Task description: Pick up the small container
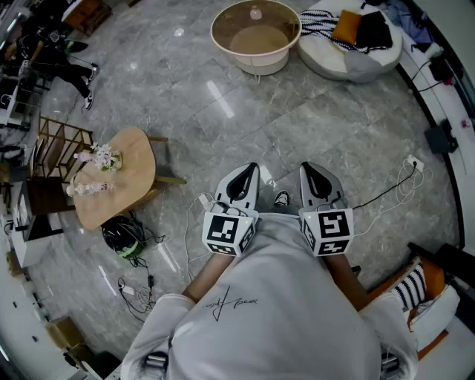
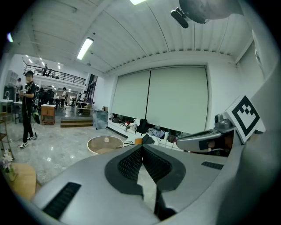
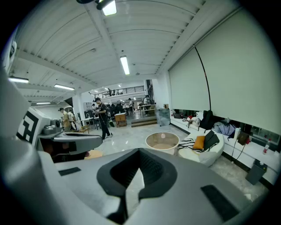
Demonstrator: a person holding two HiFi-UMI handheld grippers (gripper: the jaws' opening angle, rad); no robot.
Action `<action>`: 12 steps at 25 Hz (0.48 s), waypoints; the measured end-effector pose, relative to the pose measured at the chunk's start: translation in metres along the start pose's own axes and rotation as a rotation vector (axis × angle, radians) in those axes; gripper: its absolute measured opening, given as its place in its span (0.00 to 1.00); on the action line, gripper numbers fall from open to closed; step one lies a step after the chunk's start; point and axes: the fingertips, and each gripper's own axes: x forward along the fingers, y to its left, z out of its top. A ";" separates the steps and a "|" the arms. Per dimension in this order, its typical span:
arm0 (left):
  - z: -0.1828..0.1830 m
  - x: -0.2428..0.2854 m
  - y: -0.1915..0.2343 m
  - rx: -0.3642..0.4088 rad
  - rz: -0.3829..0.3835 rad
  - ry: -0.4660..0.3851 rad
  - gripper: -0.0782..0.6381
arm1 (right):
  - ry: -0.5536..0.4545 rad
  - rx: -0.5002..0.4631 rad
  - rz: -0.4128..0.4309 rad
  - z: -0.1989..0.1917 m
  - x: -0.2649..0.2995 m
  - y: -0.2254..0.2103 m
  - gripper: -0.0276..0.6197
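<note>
Two tools are held side by side above a grey marble floor [image 1: 223, 111], both pointing slightly downward: the left tool [image 1: 245, 174] and the right tool [image 1: 315, 174]. Each carries one marker cube [image 1: 228, 231] printed with black-and-white squares and no letters. In the left gripper view, the left tool [image 2: 142, 149] has its jaws together at the tips with nothing between them. In the right gripper view, the right tool [image 3: 139, 151] is likewise closed and empty. One small white container [image 1: 255, 12] stands near the middle of the one round glass-topped tabletop [image 1: 217, 41], well apart from both tools. The same container shows ahead of the jaws in each gripper view [image 2: 106, 139] [image 3: 163, 136]. One white beanbag seat [image 1: 349, 59] lies just beside that tabletop, bearing one orange cushion [image 1: 346, 27], one black item [image 1: 373, 30] and one striped cloth [image 1: 319, 22]. One wooden tabletop [image 1: 133, 159] stands at the left of the head view, with one sprig of pale flowers [image 1: 105, 156] and one clear item [image 1: 87, 188] too small to identify. One black coiled bundle [image 1: 122, 234] with cables lies on the floor beside it. One person [image 3: 101, 118] stands in the background. The only writing is one line of script [image 1: 234, 303] on the wearer's white shirt [image 1: 297, 326], and it cannot be read.
</note>
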 end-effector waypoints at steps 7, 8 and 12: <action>0.010 0.005 0.007 0.024 0.071 -0.013 0.13 | -0.027 0.012 -0.010 0.004 -0.008 -0.012 0.06; 0.012 0.005 0.008 0.021 0.072 -0.015 0.13 | -0.030 0.015 -0.011 0.005 -0.008 -0.012 0.06; 0.012 0.005 0.008 0.033 0.077 -0.011 0.13 | -0.044 0.065 -0.016 0.004 -0.008 -0.019 0.06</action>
